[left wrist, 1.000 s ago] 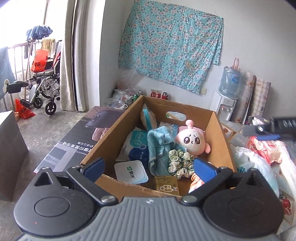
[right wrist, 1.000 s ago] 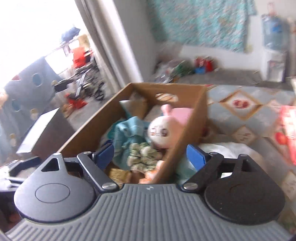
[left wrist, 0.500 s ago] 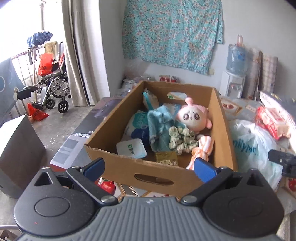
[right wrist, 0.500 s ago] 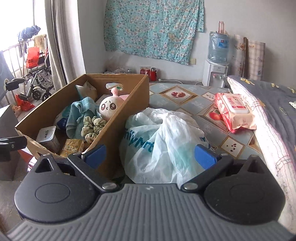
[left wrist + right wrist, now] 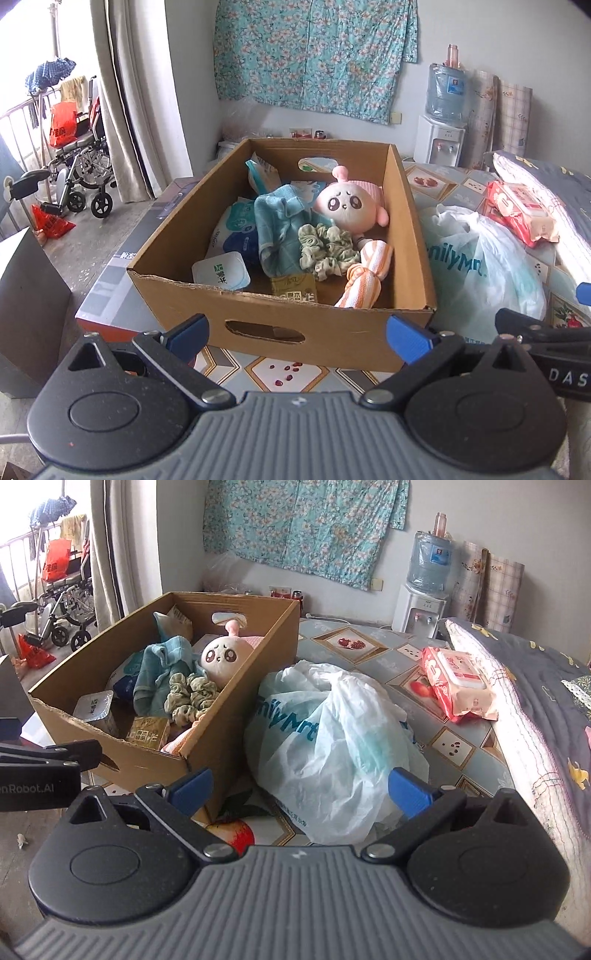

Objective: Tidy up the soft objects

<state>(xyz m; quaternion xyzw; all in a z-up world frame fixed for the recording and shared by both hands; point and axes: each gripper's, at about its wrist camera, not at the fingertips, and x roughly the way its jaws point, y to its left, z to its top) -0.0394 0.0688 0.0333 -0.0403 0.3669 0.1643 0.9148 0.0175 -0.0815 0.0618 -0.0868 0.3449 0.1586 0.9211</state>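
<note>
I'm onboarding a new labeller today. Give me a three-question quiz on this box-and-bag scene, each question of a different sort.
1. True or false: the pink plush doll lies inside the cardboard box.
2. Which lies right beside the box on the patterned mat? A) white plastic bag B) wheelchair C) water dispenser
3. Fill in: the right tool is ____, with nothing between its pads.

Key: 1 true; 2 A; 3 open
</note>
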